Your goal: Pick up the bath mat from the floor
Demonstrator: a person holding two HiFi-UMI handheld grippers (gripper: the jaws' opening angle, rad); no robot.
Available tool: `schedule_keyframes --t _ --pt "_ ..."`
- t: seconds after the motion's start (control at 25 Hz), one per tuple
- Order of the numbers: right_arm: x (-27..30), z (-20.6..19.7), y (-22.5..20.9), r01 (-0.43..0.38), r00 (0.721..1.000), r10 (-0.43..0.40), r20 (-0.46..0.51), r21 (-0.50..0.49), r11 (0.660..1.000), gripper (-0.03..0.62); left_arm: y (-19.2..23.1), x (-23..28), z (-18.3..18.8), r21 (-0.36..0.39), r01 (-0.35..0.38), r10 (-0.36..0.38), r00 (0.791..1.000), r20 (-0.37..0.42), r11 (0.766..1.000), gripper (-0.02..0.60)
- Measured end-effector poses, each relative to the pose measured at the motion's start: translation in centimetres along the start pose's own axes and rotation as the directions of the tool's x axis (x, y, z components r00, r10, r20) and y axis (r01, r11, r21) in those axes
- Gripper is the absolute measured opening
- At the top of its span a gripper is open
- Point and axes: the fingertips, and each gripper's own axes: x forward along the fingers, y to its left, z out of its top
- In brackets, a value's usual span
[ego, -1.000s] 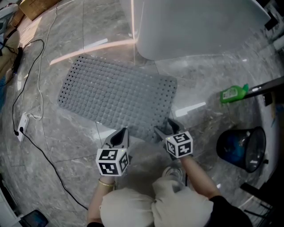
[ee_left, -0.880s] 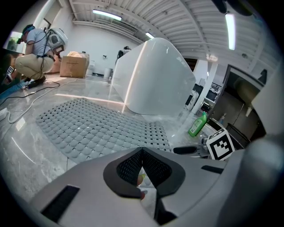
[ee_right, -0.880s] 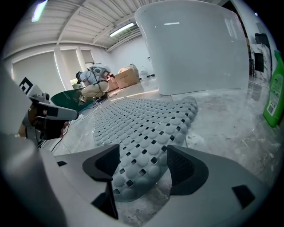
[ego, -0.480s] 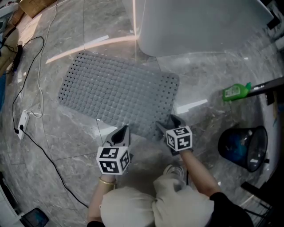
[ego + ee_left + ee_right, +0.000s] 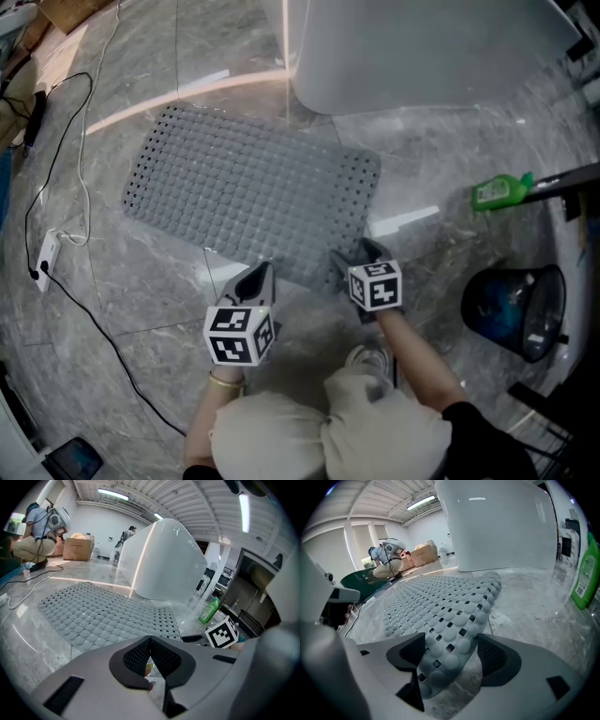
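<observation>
Bath mat (image 5: 253, 202) corner between just-widened right hand-held gripper (image 5: 451, 654) jaws; left hand-held gripper (image 5: 150, 642) closed.

white tub (image 5: 422, 47), green bottle (image 5: 502, 191), dark bin (image 5: 511, 314), white power strip (image 5: 45, 255)

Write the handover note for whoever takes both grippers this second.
Left gripper: shut, empty, at the near edge of the bath mat.
Right gripper: open, its fingers have just been opening; the mat's near right corner lies between them, not pressed.
Mat: on the floor, beside the white tub.
Done: the approach.
Left: close the right on the corner, grip with the left, lift the mat.
</observation>
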Motion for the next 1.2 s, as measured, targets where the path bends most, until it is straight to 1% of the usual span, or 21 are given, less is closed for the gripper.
schedule_keyframes --t 0.2,0.44,0.52,0.6,0.76,0.88,1.2 --pt "0.1 0.0 0.0 0.000 1.000 0.000 0.006 0.003 1.000 0.341 0.1 0.2 -0.2 -0.002 0.003 -0.003 1.000 -0.006 1.000 0.001" --pt "-0.2 0.3 0.5 -0.053 0.999 0.053 0.012 0.024 0.998 0.328 0.3 0.2 -0.3 -0.007 0.001 -0.001 1.000 -0.011 1.000 0.001" --pt "-0.2 0.3 0.9 -0.068 0.998 0.068 0.012 0.021 0.997 0.293 0.3 0.3 -0.3 -0.007 0.000 0.000 1.000 -0.011 1.000 0.002" --pt "-0.3 0.4 1.2 -0.069 0.997 0.069 0.021 0.005 0.998 0.243 0.3 0.3 -0.3 -0.006 0.000 0.000 1.000 -0.011 1.000 0.002" --pt "-0.3 0.6 1.7 -0.061 0.997 0.063 0.034 -0.038 0.997 0.203 0.6 0.3 -0.4 -0.007 -0.003 0.003 1.000 -0.012 1.000 0.002" --pt "-0.5 1.0 1.8 -0.067 0.996 0.069 0.049 -0.029 0.997 0.162 0.7 0.3 -0.5 -0.012 -0.005 0.005 1.000 -0.013 1.000 0.001" --pt "-1.4 2.4 3.0 -0.092 0.991 0.091 0.101 -0.002 0.996 0.084 0.8 0.3 -0.4 -0.020 0.000 0.000 1.000 -0.006 1.000 0.001"
